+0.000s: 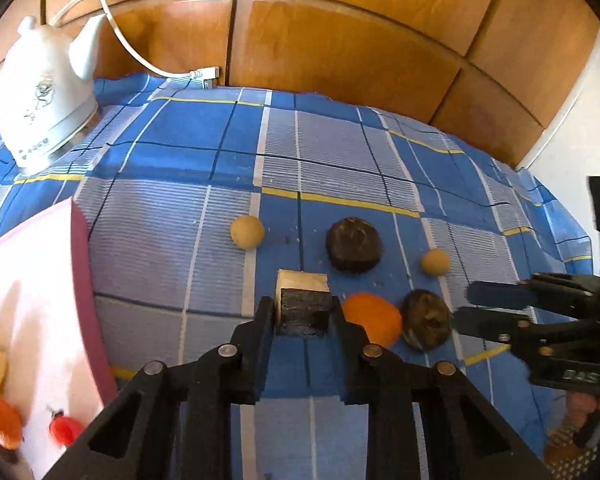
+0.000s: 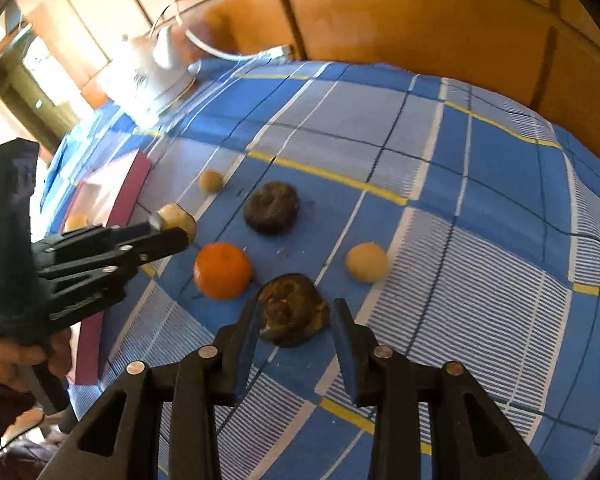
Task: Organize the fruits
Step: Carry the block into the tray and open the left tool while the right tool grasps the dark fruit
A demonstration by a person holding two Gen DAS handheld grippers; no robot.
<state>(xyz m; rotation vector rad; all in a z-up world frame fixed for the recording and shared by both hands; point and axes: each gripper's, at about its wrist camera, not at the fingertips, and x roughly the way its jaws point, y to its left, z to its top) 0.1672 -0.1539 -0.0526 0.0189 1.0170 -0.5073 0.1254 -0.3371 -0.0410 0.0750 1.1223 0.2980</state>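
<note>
Low in the frame, the left gripper (image 1: 303, 312) clamped a dark-skinned chunk (image 1: 303, 304), the right gripper (image 2: 294, 322) gaped around a shriveled fruit (image 2: 292, 310); only the left view showed the tray's (image 1: 80, 264) contents.

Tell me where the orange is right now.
The orange lies on the checked cloth, just left of the dark fruit between the right claw's open fingers, near the left claw.
</note>
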